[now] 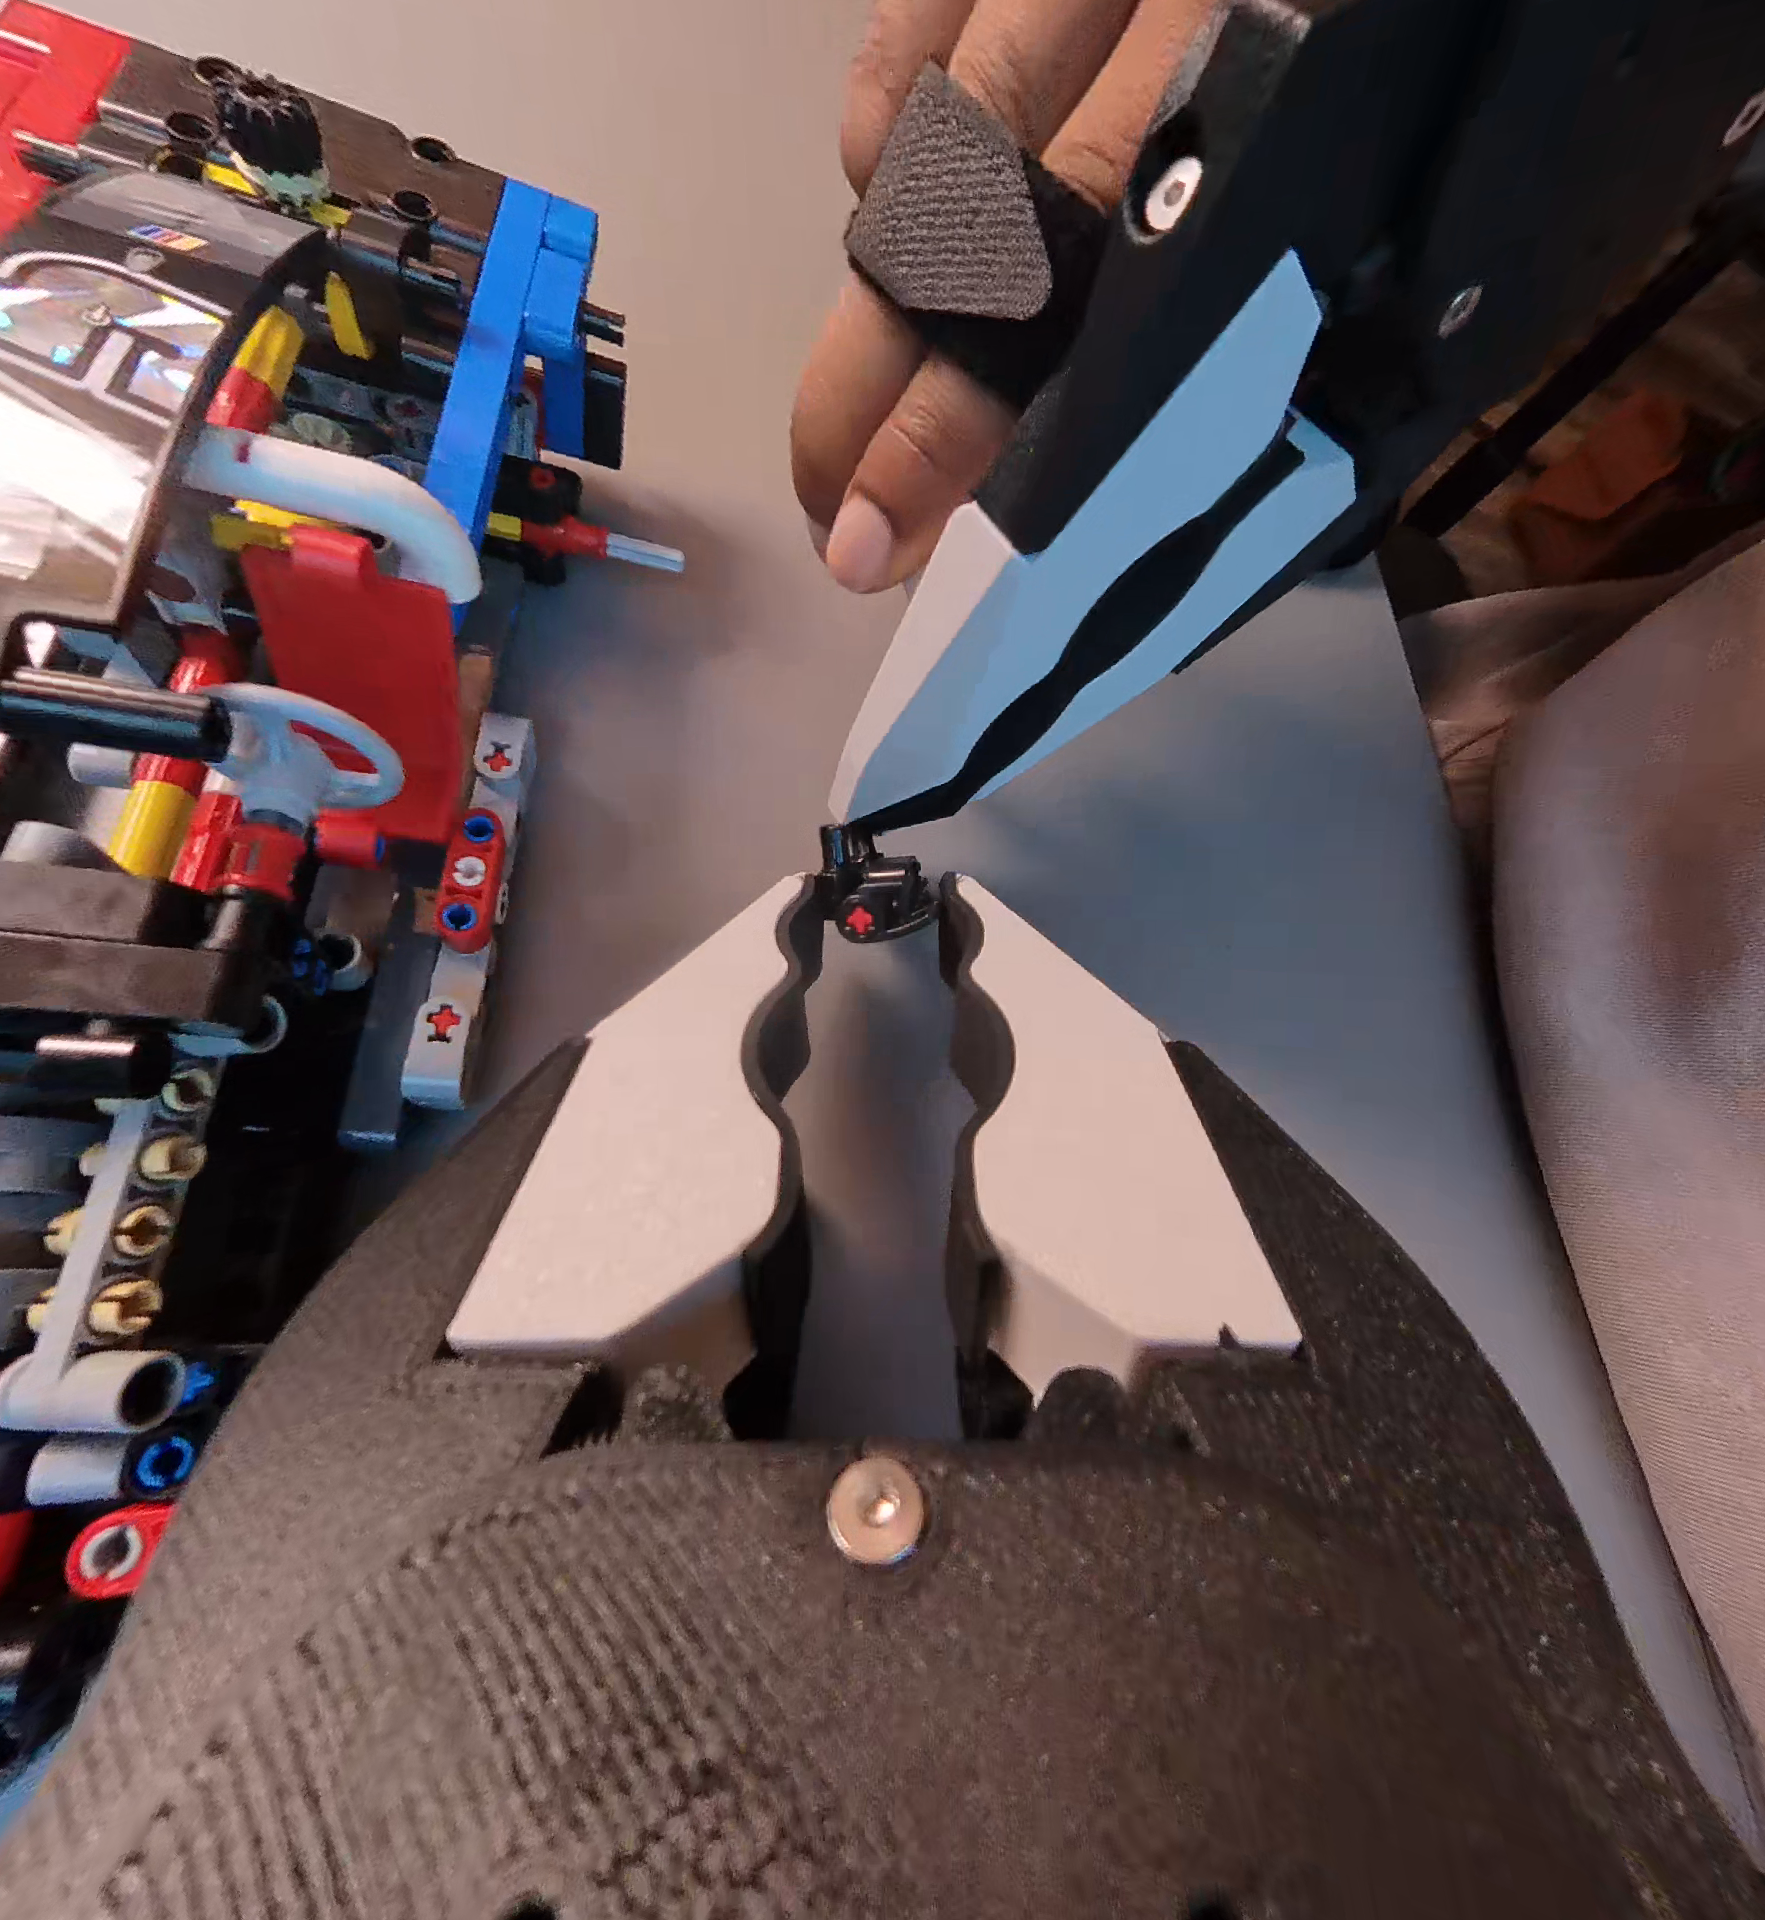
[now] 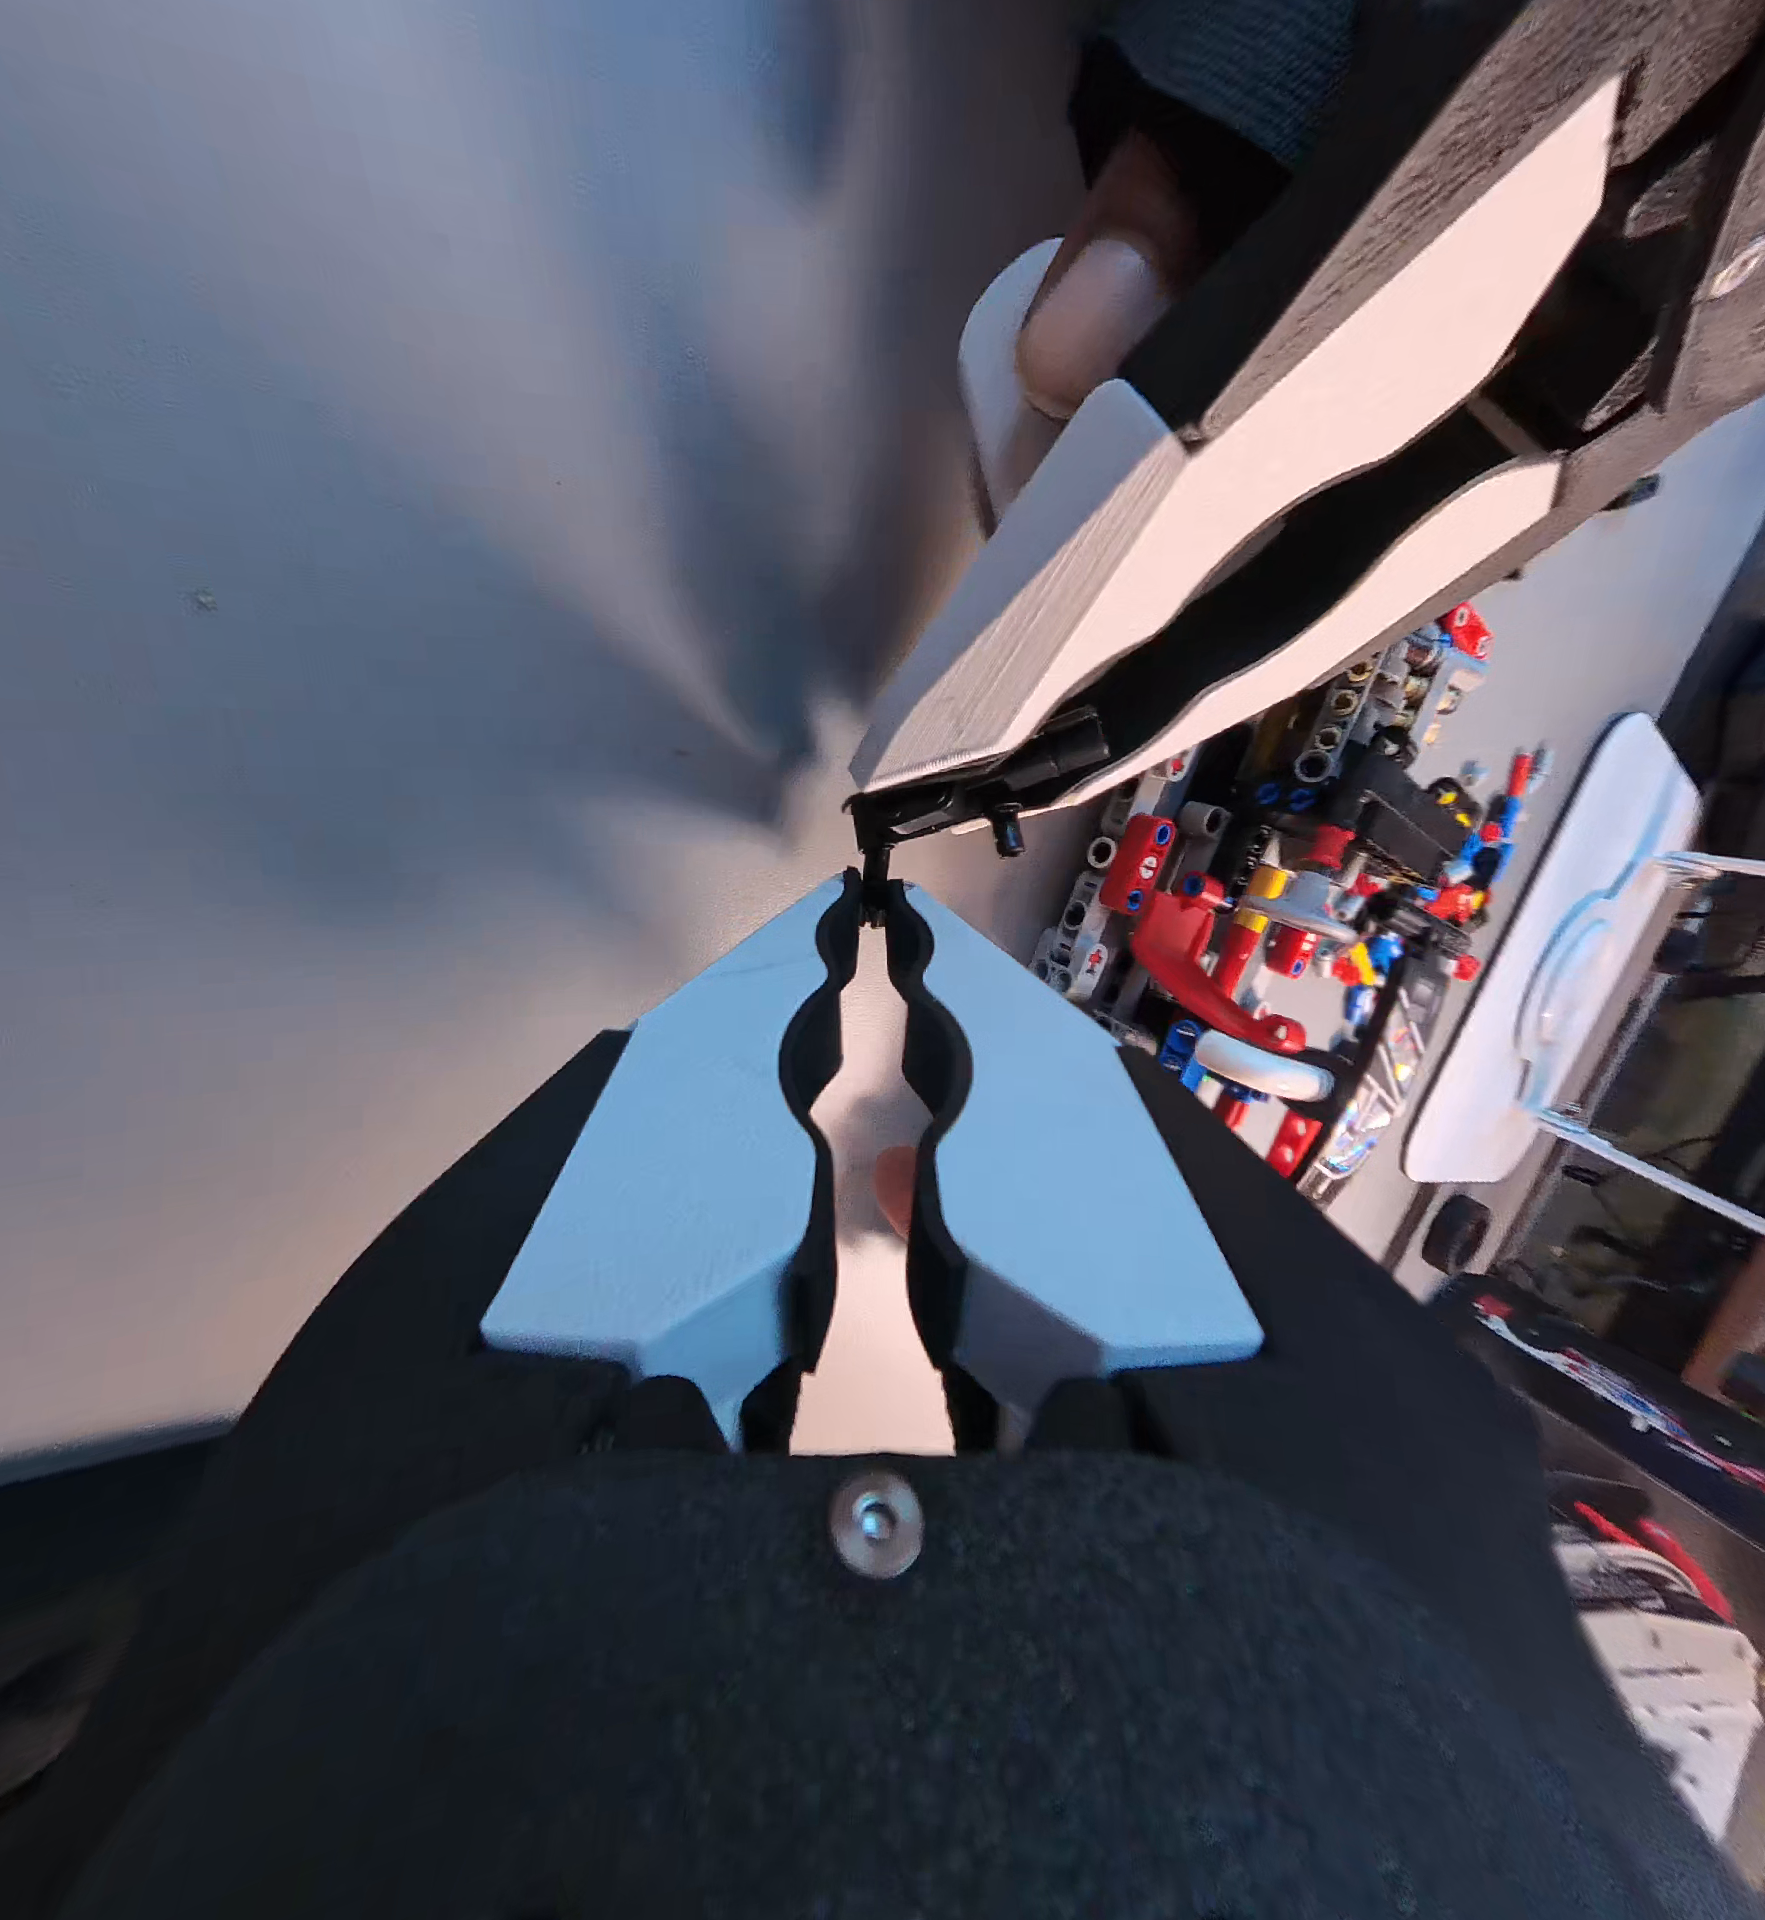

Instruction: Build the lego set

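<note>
Both tools meet mid-air: left tool pinches a small black piece with a red cross, right tool clamps a thin black pin. Half-built lego car sits at 9 o'clock on the surface.

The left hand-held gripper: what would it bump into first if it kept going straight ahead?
Probably the right hand-held gripper. Its tips sit just past the small black piece that the left hand-held gripper pinches, nearly touching it. Exact depth is hard to judge.
</note>
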Tool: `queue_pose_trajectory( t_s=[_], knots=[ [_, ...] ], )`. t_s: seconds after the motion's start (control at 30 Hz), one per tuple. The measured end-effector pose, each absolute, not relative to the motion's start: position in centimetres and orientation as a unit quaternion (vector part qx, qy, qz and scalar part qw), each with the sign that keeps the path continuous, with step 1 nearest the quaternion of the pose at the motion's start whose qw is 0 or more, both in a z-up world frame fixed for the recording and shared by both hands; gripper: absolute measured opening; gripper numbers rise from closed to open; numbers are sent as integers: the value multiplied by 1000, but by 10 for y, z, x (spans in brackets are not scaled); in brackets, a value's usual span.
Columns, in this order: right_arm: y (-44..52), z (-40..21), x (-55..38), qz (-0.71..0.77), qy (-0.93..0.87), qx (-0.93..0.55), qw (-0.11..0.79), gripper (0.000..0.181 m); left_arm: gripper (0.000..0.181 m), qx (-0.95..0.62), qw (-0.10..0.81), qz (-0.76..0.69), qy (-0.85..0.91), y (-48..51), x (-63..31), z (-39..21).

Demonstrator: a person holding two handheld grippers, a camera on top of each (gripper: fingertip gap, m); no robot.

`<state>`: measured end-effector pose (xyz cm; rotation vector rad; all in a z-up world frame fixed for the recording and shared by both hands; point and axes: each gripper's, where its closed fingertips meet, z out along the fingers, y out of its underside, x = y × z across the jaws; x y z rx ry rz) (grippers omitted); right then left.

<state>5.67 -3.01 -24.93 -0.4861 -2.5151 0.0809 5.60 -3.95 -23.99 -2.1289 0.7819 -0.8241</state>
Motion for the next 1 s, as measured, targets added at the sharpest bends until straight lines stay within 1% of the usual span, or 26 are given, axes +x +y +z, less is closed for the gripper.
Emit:
queue_pose_trajectory(
  t_s=[0.1, 0.23, 0.37, 0.47, 0.8, 1.0],
  knots=[
    [-30, -252, 56, 10, -934, -167, 316, 2, 20, -825, 365, -290, 318, -39, 56, -243],
    [-29, -257, 56, -29, -928, -129, 348, 2, 20, -824, 382, -214, 359, -37, 57, -248],
    [-28, -256, 55, -61, -923, -96, 368, 2, 20, -824, 388, -196, 364, -37, 58, -247],
    [-28, -257, 55, -68, -920, -98, 372, 2, 20, -824, 394, -184, 364, -36, 59, -247],
    [-38, -257, 53, -22, -901, -161, 401, 1, 19, -813, 410, -163, 379, -40, 63, -248],
    [-43, -256, 50, 52, -884, -193, 423, 1, 18, -804, 418, -170, 387, -42, 62, -248]
  ],
)
